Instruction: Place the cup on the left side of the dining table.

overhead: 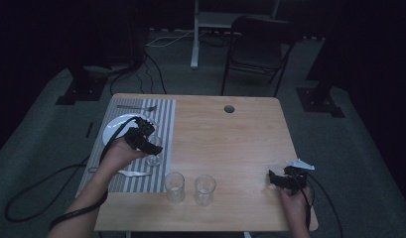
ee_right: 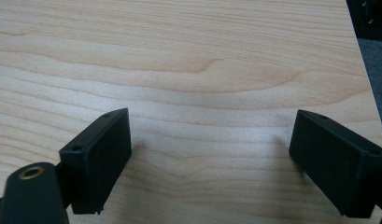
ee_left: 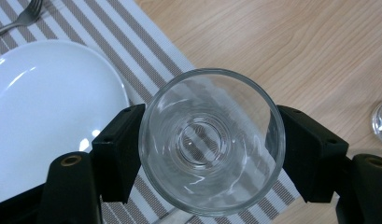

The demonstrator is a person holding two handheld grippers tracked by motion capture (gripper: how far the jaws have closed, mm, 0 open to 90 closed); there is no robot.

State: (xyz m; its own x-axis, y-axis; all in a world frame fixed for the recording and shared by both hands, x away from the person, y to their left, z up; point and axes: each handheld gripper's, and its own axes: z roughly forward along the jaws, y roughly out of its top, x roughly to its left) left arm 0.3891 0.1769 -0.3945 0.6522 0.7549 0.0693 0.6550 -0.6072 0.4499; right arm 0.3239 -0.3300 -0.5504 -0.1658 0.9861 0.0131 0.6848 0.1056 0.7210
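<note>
left gripper [ee_left: 212, 154] clamped across a clear, smooth, breakable drinking glass [ee_left: 212, 140] over the striped placemat's [ee_left: 146, 51] edge beside a white round plate [ee_left: 44, 107], probably slippery, best squeezed mid-wall; right gripper [ee_right: 209, 158] spread wide.

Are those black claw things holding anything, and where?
The left gripper holds a clear glass, its fingers pressing opposite sides of the wall near the rim. The right gripper is open, holding nothing.
</note>
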